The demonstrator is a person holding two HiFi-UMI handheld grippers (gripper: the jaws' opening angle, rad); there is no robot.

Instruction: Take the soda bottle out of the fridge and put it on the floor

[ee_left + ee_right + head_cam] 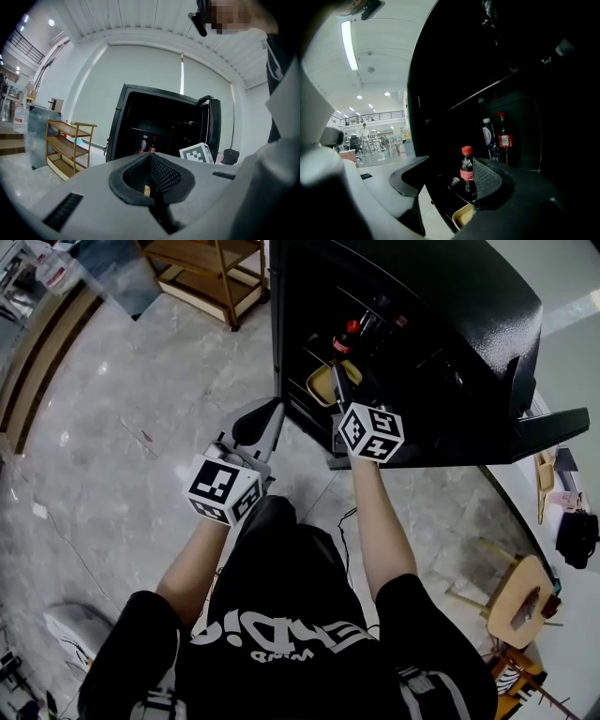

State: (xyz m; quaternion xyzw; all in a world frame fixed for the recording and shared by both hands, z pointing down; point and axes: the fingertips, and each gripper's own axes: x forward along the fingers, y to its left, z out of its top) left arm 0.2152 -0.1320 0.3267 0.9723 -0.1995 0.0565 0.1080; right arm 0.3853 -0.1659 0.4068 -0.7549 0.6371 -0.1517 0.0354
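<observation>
Right gripper view: slim, red-capped soda bottle [467, 172]

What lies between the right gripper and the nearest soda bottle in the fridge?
Nothing: in the right gripper view the stretch from the open right gripper to the soda bottle is bare.

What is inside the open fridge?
A soda bottle in front, a white-capped bottle and a red-capped bottle behind it, a yellow tray below. The fridge is too dark higher up.
</observation>
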